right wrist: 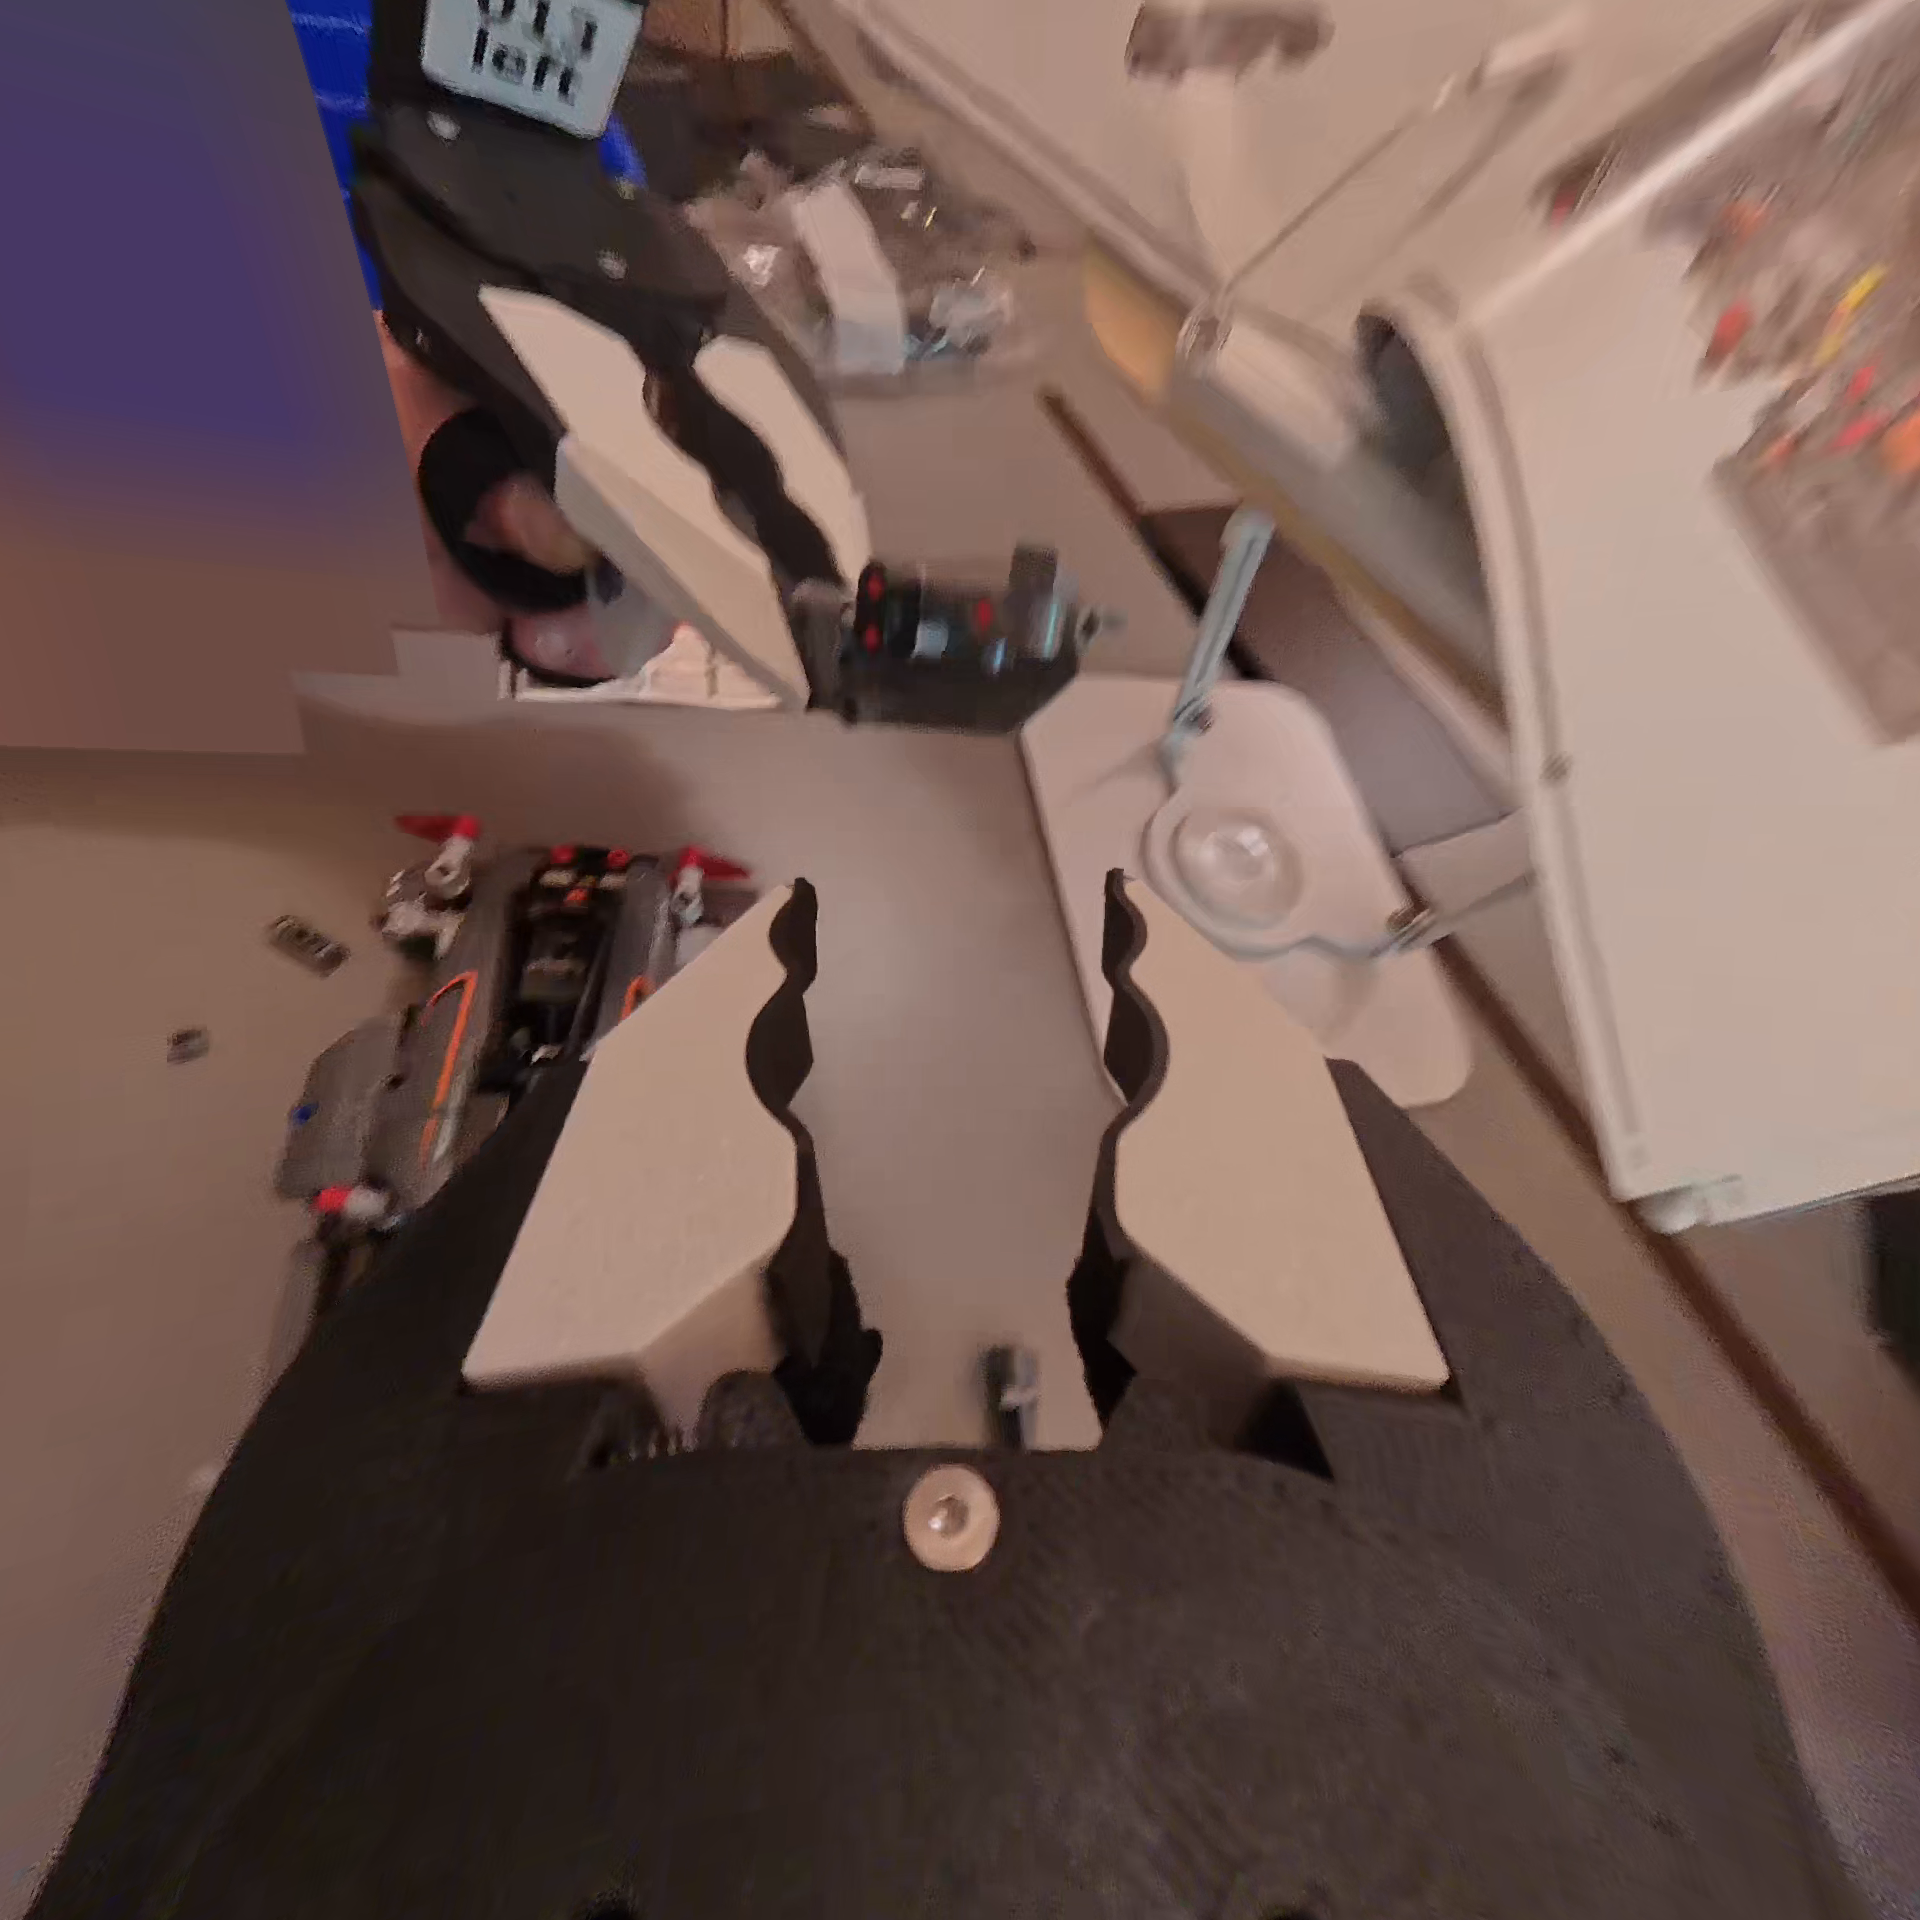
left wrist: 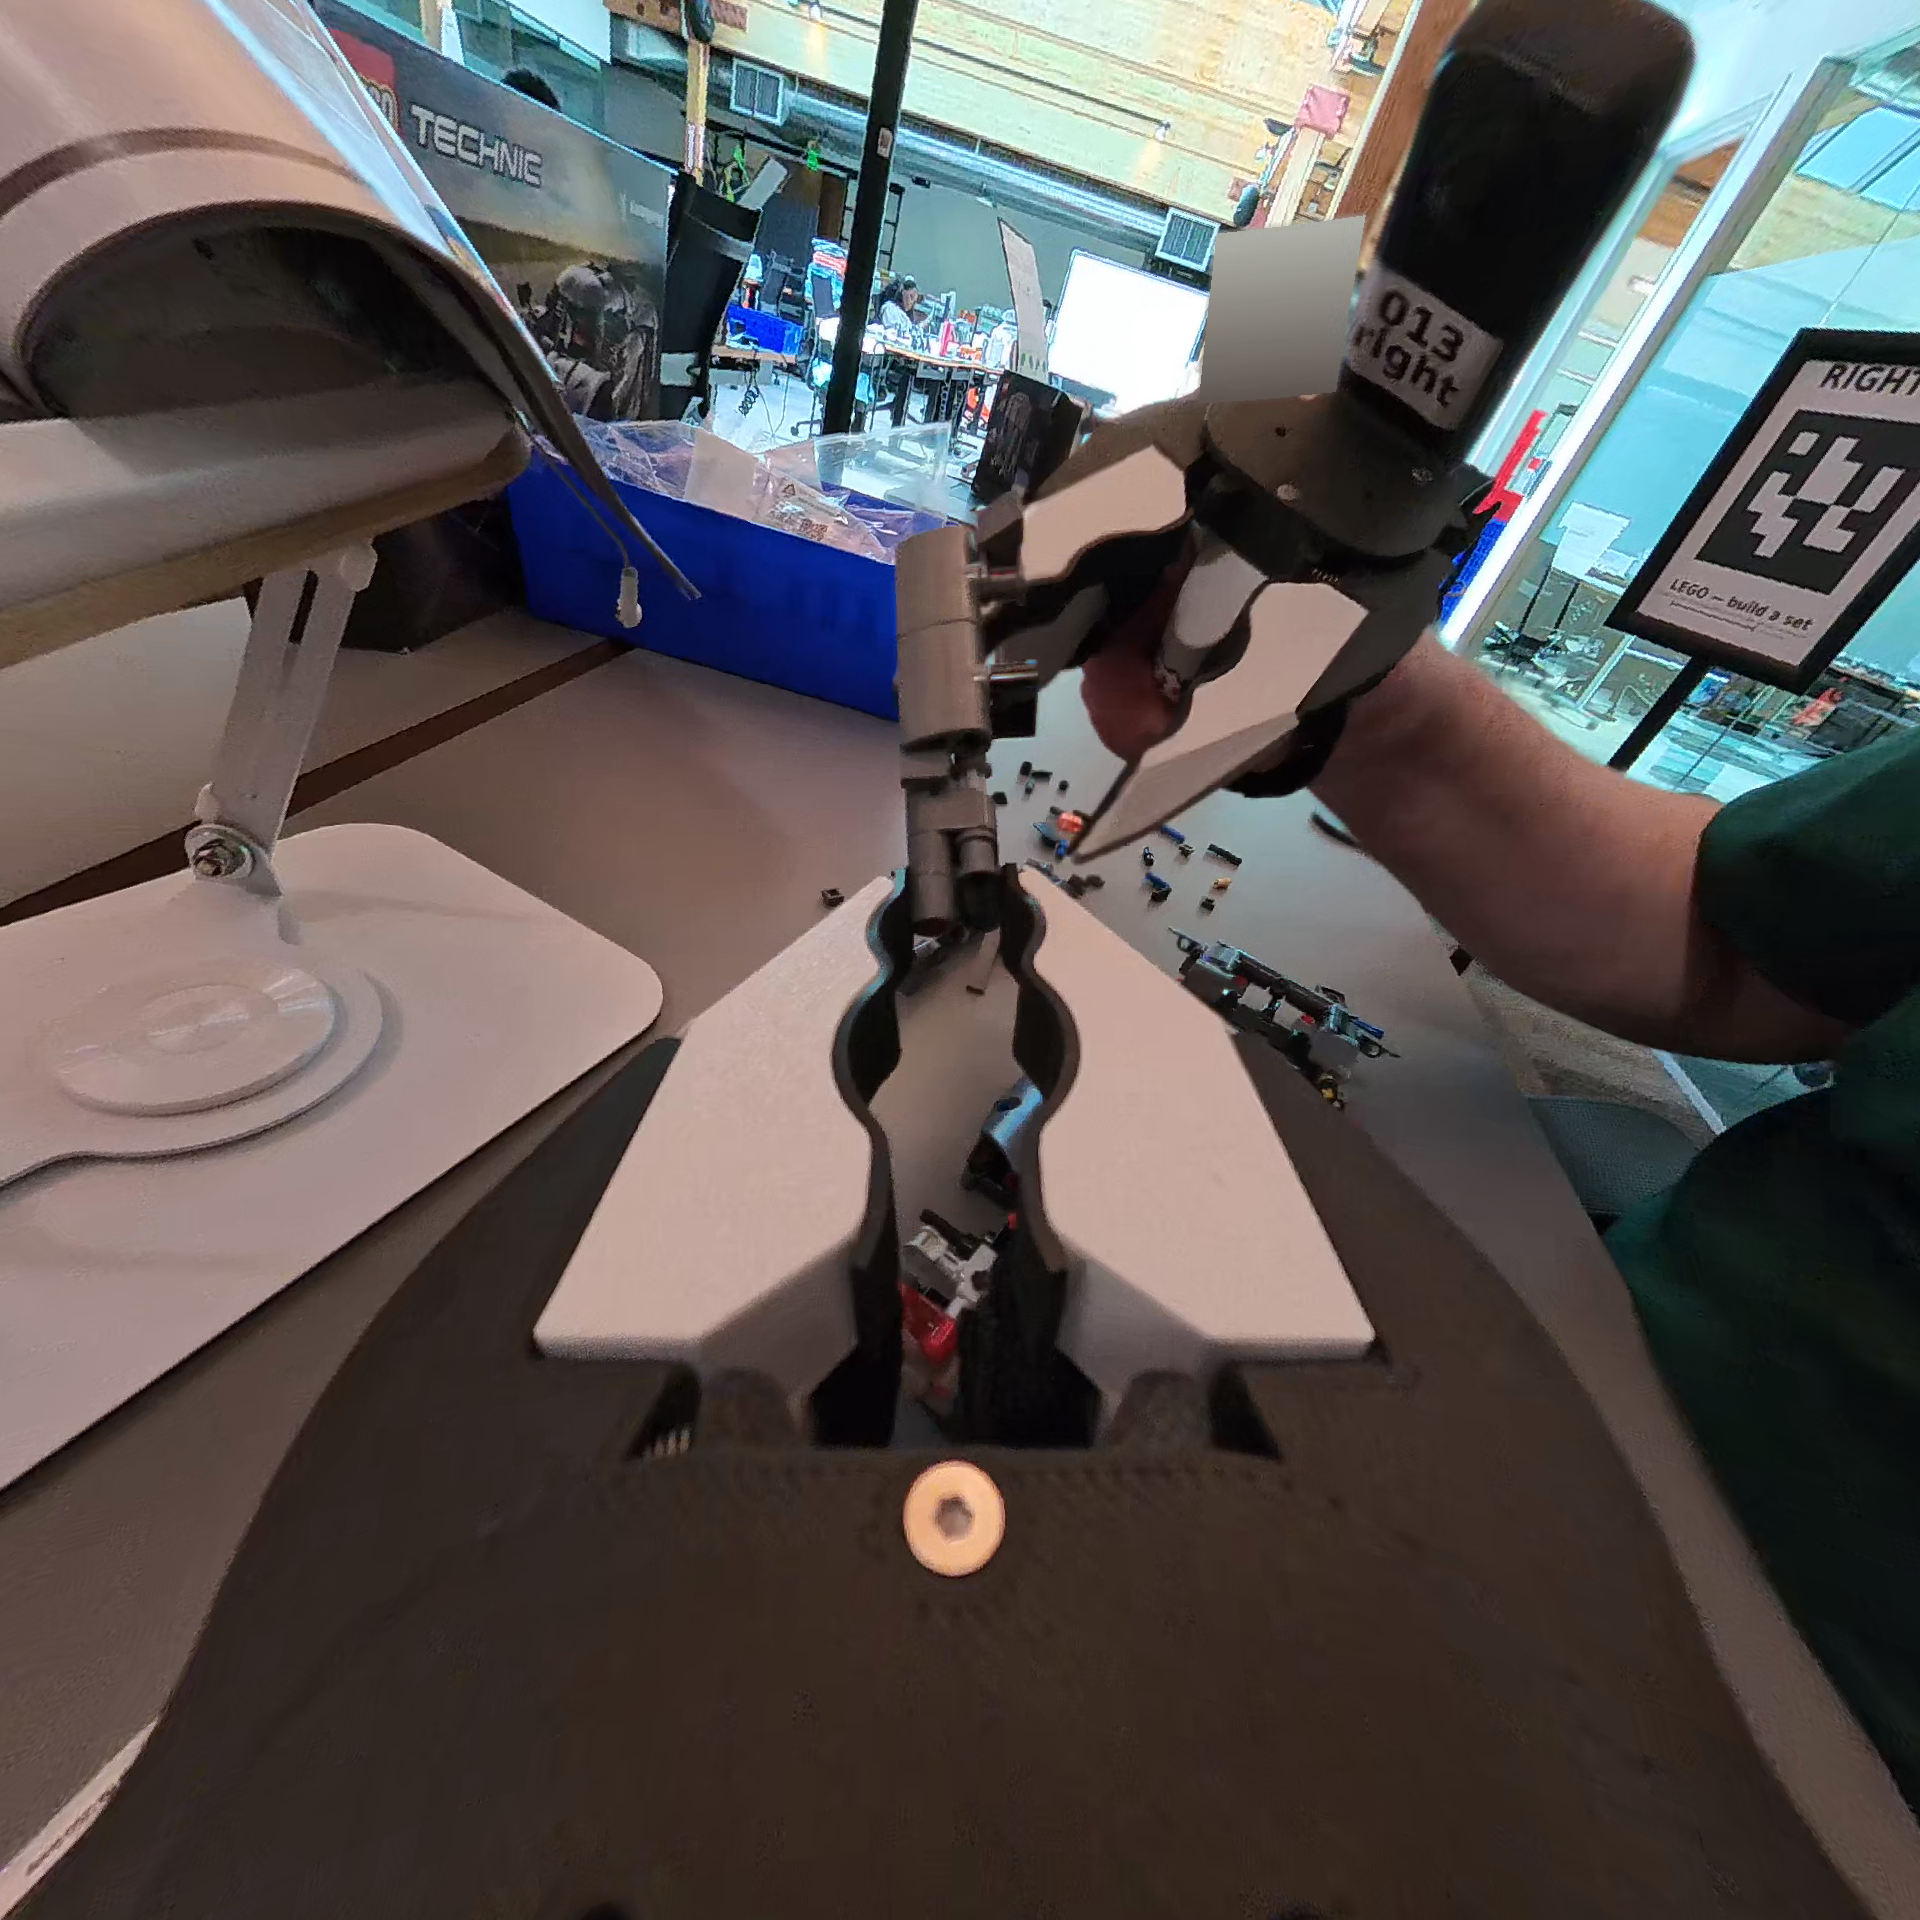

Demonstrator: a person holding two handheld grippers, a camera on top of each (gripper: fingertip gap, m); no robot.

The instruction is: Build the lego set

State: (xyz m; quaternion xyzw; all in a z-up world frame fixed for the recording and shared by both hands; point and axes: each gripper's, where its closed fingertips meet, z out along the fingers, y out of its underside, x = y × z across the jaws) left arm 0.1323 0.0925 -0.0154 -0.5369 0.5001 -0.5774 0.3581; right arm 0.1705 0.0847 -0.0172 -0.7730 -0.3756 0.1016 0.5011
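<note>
Our left gripper [left wrist: 961,904] has its fingers clenched on a grey Lego sub-assembly [left wrist: 940,717] whose long axis runs straight out past the tips. The right gripper [right wrist: 961,894] stands spread and empty — seen from the left wrist, it hangs just right of that piece, above loose pins [left wrist: 1153,862] on the counter [left wrist: 623,748], so it is nearer.

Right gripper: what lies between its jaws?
Bare table, apart from one small grey piece near the base; the right wrist view shows it.
</note>
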